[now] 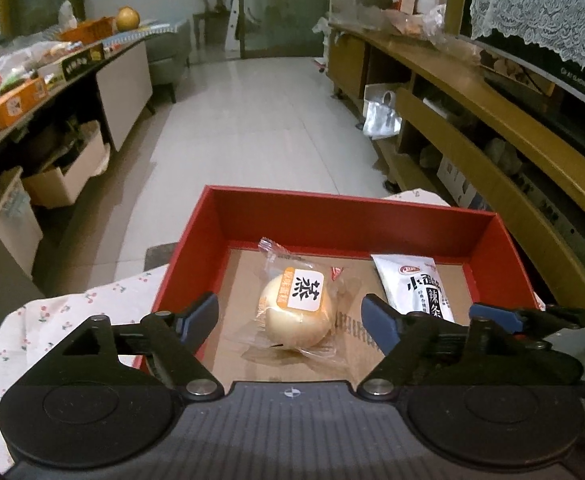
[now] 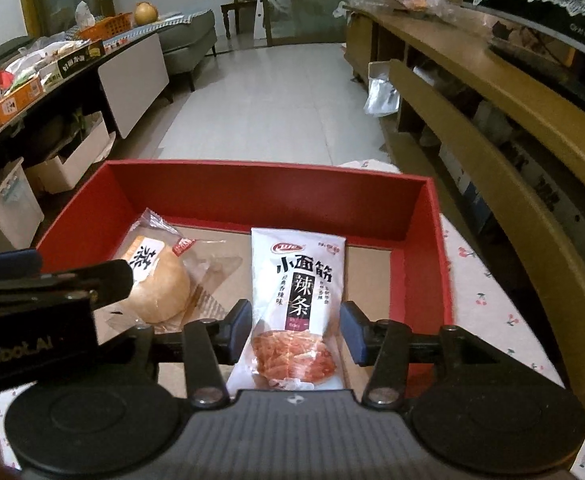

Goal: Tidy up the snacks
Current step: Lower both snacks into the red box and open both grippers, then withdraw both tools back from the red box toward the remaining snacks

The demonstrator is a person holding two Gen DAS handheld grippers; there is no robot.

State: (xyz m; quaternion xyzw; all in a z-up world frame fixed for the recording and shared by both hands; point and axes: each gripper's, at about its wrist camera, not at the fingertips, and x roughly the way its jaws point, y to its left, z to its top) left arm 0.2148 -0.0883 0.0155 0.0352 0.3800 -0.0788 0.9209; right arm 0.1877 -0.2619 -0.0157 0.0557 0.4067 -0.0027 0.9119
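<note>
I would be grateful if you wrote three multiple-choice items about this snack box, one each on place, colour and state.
1. Where does the wrapped bun lie?
A. In the red box
B. On the floor
C. On the wooden shelf

2. What colour is the spicy strips packet?
A. Green
B. Mainly white
C. Blue

3. How do the left gripper jaws stand?
A. Clamped on the bun
C. Clamped on the box wall
B. Open, clear of the bun

Answers: 1 A, the bun rests on the box's cardboard floor. 2 B, its front is white with black lettering. 3 B, gaps show on both sides of the bun.
</note>
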